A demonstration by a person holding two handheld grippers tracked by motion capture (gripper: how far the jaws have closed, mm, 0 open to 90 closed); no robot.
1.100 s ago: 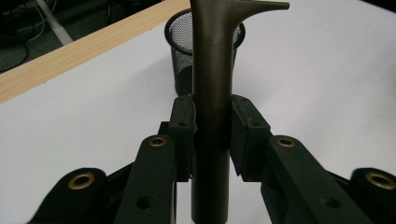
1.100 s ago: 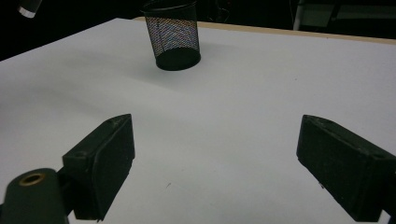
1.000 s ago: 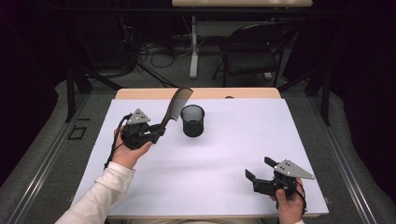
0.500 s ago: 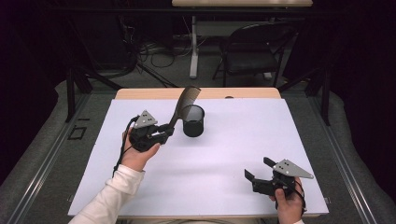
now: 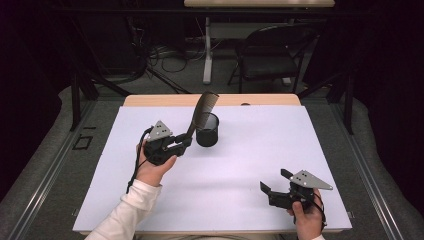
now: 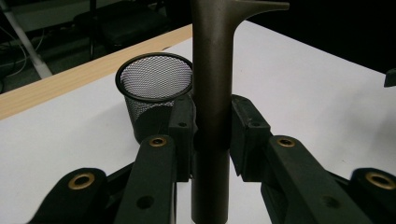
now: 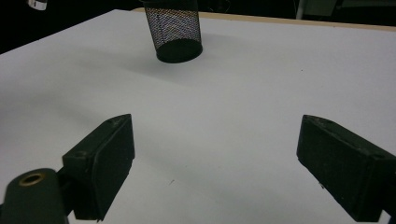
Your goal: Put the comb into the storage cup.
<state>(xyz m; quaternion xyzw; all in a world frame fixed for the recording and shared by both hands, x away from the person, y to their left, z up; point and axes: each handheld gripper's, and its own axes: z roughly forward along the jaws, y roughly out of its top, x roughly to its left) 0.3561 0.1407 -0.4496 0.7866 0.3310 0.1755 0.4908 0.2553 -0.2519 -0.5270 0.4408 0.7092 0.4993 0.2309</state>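
- My left tongs [image 5: 184, 143] sit left of centre in the high view, clenched on the handle of a dark comb [image 5: 201, 111]. In the left gripper view that handle [image 6: 211, 107] runs straight up between the two pads, pinched on both flat sides, which keeps it from twisting.
- I hold the comb by its lower end so the toothed part rises free toward the upper middle of the frame. It leans up and to the right, with its top over the far rim of the cup.
- The black mesh cup [image 5: 207, 130] stands upright on the white counter [image 5: 250, 150], just right of my left tongs, mouth open to the top. In the left gripper view it [image 6: 154, 91] sits close behind the left pad. I judge I am lining the comb up to drop it in; it has not gone in yet.
- The comb is above the counter and touches nothing but my pads, as far as I can tell.
- My right tongs [image 5: 274, 189] rest at the lower right of the high view, released and spread wide. In the right gripper view nothing lies between the pads [image 7: 105, 161], just bare counter. I keep them there, well apart from the cup, so they stay out of the way.
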